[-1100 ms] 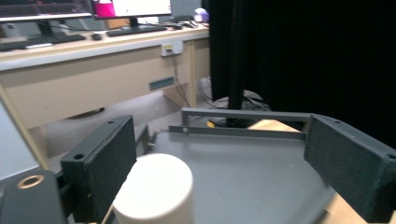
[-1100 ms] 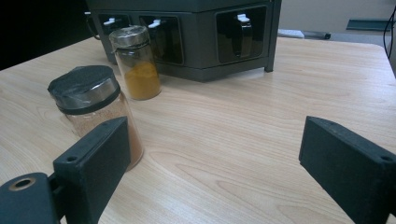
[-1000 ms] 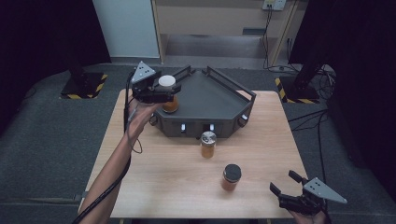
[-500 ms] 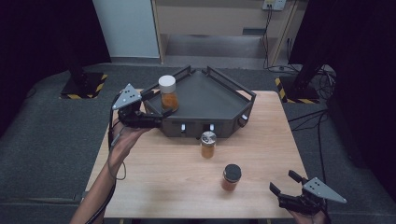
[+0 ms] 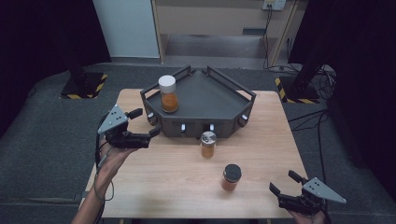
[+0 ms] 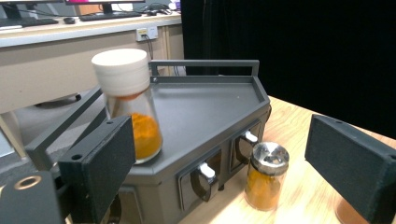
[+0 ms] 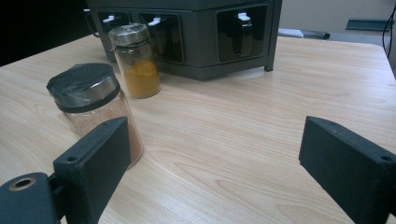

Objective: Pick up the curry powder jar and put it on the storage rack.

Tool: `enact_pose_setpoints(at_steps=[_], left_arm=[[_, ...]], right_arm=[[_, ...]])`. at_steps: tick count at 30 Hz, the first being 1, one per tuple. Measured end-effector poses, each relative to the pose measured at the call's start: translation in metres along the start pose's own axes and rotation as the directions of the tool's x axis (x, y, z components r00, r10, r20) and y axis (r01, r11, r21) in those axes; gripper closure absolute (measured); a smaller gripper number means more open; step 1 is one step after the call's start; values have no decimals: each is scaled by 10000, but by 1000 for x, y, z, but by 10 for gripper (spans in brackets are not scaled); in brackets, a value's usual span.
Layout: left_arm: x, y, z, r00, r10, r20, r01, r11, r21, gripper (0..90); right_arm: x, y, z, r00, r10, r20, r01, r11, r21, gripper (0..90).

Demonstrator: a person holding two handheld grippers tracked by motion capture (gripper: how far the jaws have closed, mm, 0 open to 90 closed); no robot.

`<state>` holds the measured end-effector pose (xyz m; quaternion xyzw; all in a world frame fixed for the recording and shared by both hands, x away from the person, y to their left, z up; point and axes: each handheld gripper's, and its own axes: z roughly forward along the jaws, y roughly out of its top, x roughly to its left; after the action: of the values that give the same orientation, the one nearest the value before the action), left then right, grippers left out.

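The left tool [image 5: 145, 122] has drawn back from the white-capped jar [image 5: 168, 94], which it held a second ago, and now hovers beside the rack's left corner, jaws wide apart with nothing between them. The jar stands upright on the left of the dark grey, angular metal rack [image 5: 205, 95]: clear glass, orange powder, smooth white cap. The right tool [image 5: 286, 184] sits unmoved at the pale wooden desk's [image 5: 159, 186] near right corner, jaws spread and empty. A silver-lidded jar [image 5: 208, 143] of yellow spice stands before the rack; a black-lidded jar [image 5: 230, 177] stands nearer the right tool.
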<state>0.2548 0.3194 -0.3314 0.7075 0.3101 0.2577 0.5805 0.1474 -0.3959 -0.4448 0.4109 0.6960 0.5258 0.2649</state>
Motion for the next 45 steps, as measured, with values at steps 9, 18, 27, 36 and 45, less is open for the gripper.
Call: enact_pose_setpoints(at_steps=[9, 18, 27, 36, 45], left_arm=[[-4, -19, -14, 9999, -11, -150, 11, 10000, 10, 76], [-7, -43, -22, 9999, -145, -81, 145, 9999, 77, 75], [-8, -77, -30, 9981, -603, 92, 602, 9980, 176, 75], [-12, -106, -38, 9965, -835, 31, 835, 9963, 197, 75], [-18, -121, -48, 9963, -859, -91, 862, 9955, 385, 75]], right_arm=[[1, 0, 0, 10000, -33, 37, 32, 10000, 16, 92], [1, 0, 0, 10000, -36, 32, 36, 10000, 15, 92], [1, 1, 0, 10000, -73, 37, 73, 10000, 38, 92], [2, 1, 0, 9999, -97, 55, 97, 9999, 58, 92], [2, 1, 0, 9999, -107, 60, 106, 9999, 74, 91]])
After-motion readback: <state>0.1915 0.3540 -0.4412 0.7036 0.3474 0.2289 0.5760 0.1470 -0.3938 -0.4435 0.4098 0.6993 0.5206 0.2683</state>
